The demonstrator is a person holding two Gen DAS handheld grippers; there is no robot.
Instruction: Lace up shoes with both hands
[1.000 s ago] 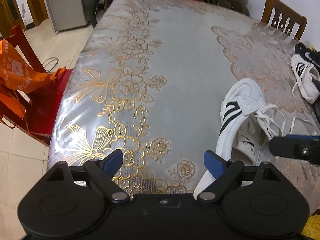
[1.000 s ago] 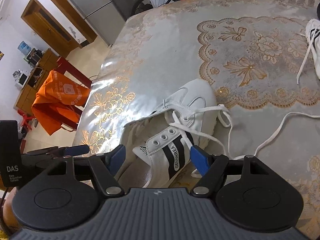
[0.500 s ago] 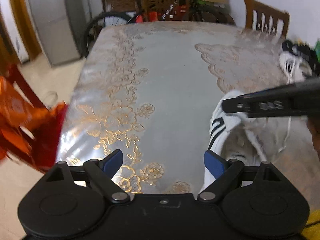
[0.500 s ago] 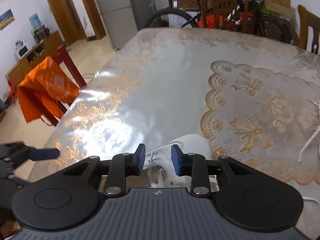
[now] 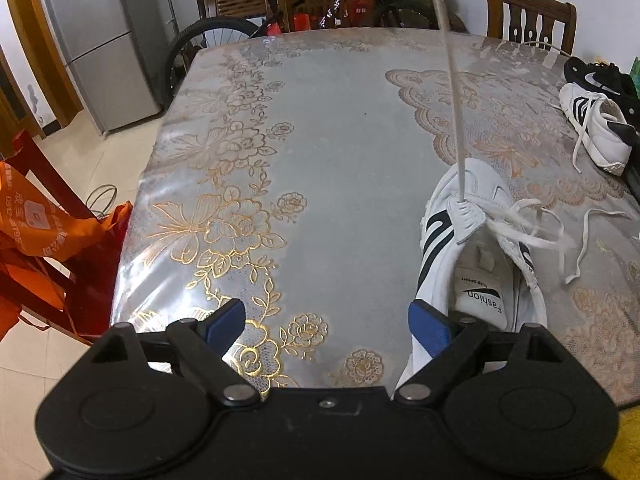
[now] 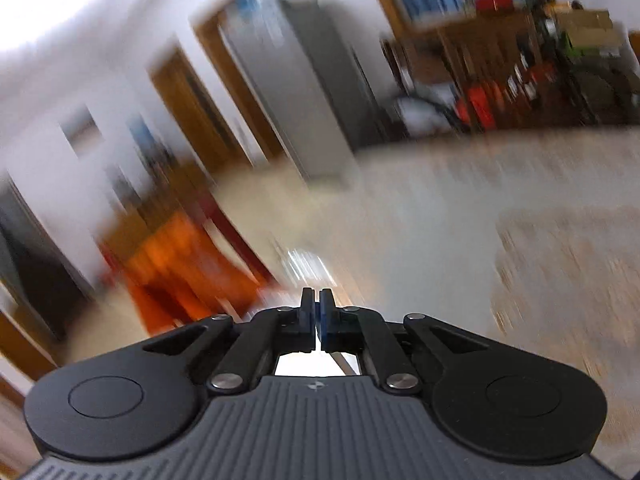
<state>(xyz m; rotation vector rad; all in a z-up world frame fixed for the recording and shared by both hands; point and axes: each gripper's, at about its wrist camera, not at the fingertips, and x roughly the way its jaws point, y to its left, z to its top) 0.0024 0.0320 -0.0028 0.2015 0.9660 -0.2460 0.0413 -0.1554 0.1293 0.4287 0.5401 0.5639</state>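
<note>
A white sneaker with black stripes [image 5: 468, 248] lies on the table [image 5: 340, 140] at the right, toe pointing away. One white lace [image 5: 450, 60] runs taut from its eyelets straight up out of the left wrist view. Other lace ends [image 5: 560, 236] lie loose to its right. My left gripper [image 5: 324, 322] is open and empty, low at the near table edge, left of the shoe's heel. My right gripper [image 6: 316, 312] is shut, raised high; its view is motion-blurred, and a thin strand shows just under the closed pads.
A second white sneaker [image 5: 596, 128] and a black one [image 5: 604, 76] lie at the far right. Wooden chairs [image 5: 528, 12] and a bicycle [image 5: 224, 32] stand beyond the table. A red chair with an orange bag [image 5: 44, 224] stands left.
My right gripper closed over the shoe's laces and rose fast, pulling one lace taut upward. It has left the left wrist view. My left gripper stayed open in place.
</note>
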